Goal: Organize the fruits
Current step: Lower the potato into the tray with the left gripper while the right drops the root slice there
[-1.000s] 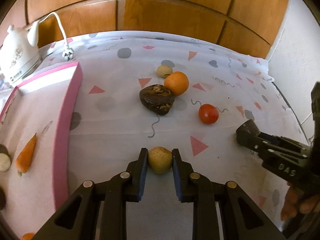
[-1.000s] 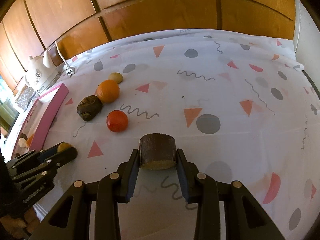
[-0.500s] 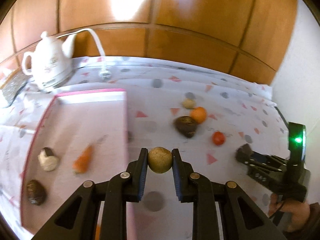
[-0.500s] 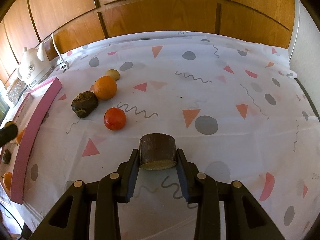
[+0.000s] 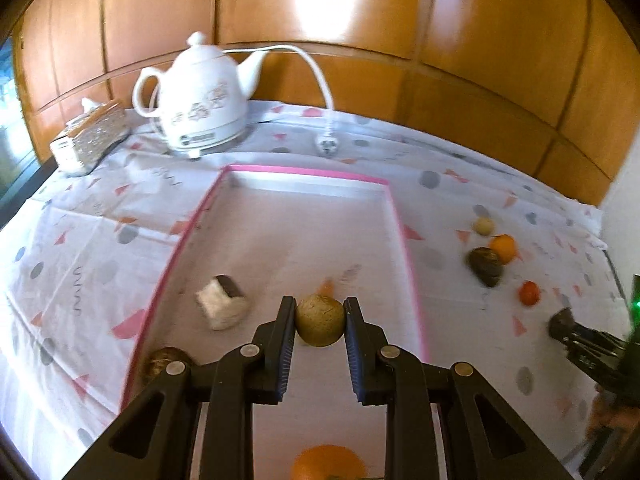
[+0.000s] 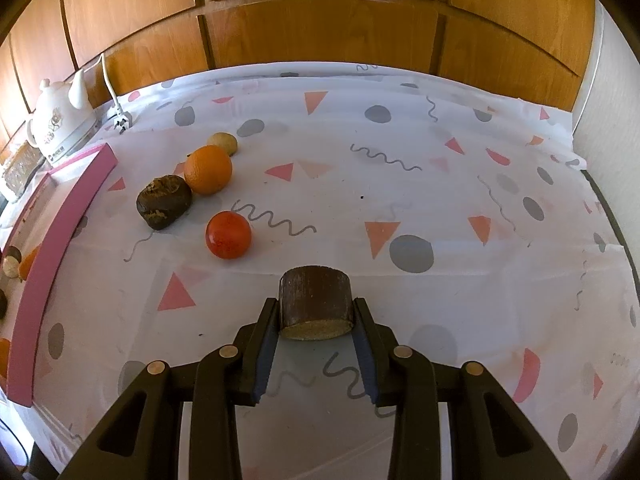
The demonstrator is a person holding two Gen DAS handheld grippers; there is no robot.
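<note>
Tan and rough-skinned, the small round fruit (image 5: 320,321) sits pinched between the pads of my left hand-held gripper (image 5: 320,322), carried above the pink-rimmed tray (image 5: 406,248); I judge it light, firm and prone to roll, best held across its middle. My right hand-held gripper (image 6: 316,312) is clamped on a brown cylinder piece (image 6: 315,300) with a pale cut base, stiff-looking, gripped on its curved sides above the table (image 6: 440,184). At ten o'clock from it lie a tomato (image 6: 228,234), a dark lumpy fruit (image 6: 164,201), an orange (image 6: 209,169) and a small tan fruit (image 6: 222,142). Hard to read: the carrot (image 5: 327,287) is mostly hidden behind the held fruit, and an orange shape (image 5: 328,462) at six o'clock is cut off.
</note>
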